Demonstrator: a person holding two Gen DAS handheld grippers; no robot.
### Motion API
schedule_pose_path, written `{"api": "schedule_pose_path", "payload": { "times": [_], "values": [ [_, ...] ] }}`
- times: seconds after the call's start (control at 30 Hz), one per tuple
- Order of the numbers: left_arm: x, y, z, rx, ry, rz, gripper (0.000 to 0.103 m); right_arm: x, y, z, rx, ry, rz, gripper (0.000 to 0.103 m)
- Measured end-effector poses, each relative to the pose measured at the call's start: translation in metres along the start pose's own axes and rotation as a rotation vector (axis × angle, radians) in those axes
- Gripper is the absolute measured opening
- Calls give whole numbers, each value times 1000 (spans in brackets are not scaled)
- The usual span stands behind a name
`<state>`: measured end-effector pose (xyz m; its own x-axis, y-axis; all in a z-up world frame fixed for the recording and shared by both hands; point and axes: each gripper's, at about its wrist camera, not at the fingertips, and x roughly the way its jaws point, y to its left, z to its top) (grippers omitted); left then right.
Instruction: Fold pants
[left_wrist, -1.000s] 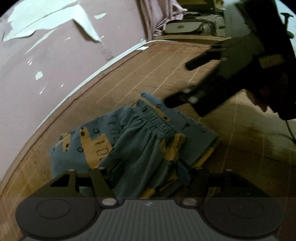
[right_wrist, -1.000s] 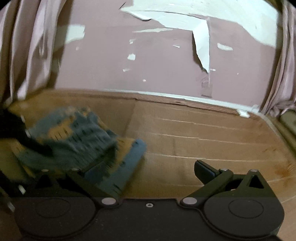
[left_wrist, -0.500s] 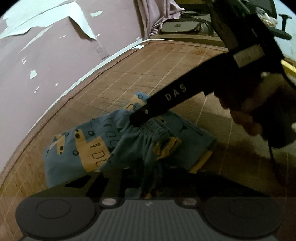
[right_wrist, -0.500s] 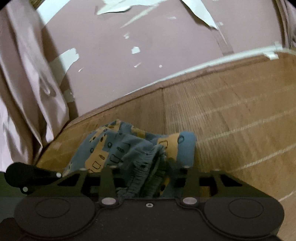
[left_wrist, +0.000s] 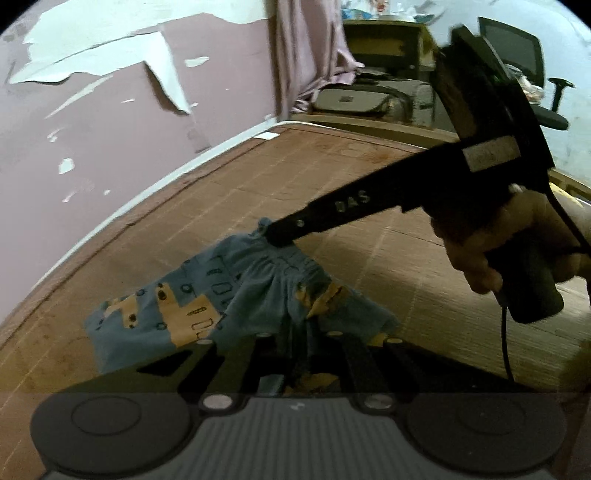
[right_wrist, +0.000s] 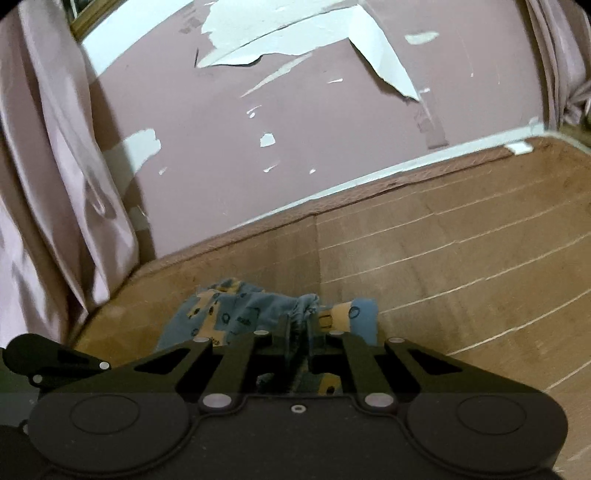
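The pants (left_wrist: 192, 314) are blue with yellow vehicle prints and lie partly folded on a woven mat (left_wrist: 332, 173). My left gripper (left_wrist: 297, 343) is shut on a bunched part of the waistband near me. My right gripper (right_wrist: 298, 332) is shut on the far corner of the same waistband; it shows in the left wrist view (left_wrist: 273, 236) as a black bar reaching in from the right, held by a hand (left_wrist: 517, 243). The pants also show in the right wrist view (right_wrist: 236, 314). The cloth between the two grips is lifted off the mat.
A pink wall with peeling paint (right_wrist: 332, 110) runs along the mat's far edge. Pink curtains (right_wrist: 55, 184) hang at the left. A bag (left_wrist: 354, 99) and a dark office chair (left_wrist: 532, 74) stand beyond the mat's far end.
My right gripper came over from the right, was open a second ago, and has shut on the waistband's far corner. My left gripper has shut on the near waistband. The cloth has lifted.
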<state>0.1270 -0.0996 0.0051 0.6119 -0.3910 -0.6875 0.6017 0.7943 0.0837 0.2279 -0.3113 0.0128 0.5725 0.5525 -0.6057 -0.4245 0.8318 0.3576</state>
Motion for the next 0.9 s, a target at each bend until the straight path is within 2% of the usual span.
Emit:
{"api": "schedule_pose_path", "payload": {
  "times": [0.3, 0.53, 0.6, 0.73, 0.77, 0.83, 0.9],
  "values": [
    [13, -10, -2, 16, -9, -44, 7, -5, 2, -3, -102, 32, -100, 8],
    [9, -17, 4, -5, -84, -92, 7, -23, 0, 2, -149, 2, -141, 8],
    [13, -21, 5, 9, -75, -109, 7, -25, -1, 1, -167, 13, -158, 8],
    [35, -27, 1, 7, 1, -163, 11, -11, -8, -13, -224, 117, -227, 8],
    [41, -27, -1, 0, 26, -180, 14, -7, -9, -18, -255, 143, -258, 4],
    [44, -25, -6, -19, 36, -189, 19, 0, -9, -28, -341, 189, -339, 3],
    [41, -22, -6, -40, 36, -208, 38, -1, -14, -31, -346, 197, -359, 6]
  ]
}}
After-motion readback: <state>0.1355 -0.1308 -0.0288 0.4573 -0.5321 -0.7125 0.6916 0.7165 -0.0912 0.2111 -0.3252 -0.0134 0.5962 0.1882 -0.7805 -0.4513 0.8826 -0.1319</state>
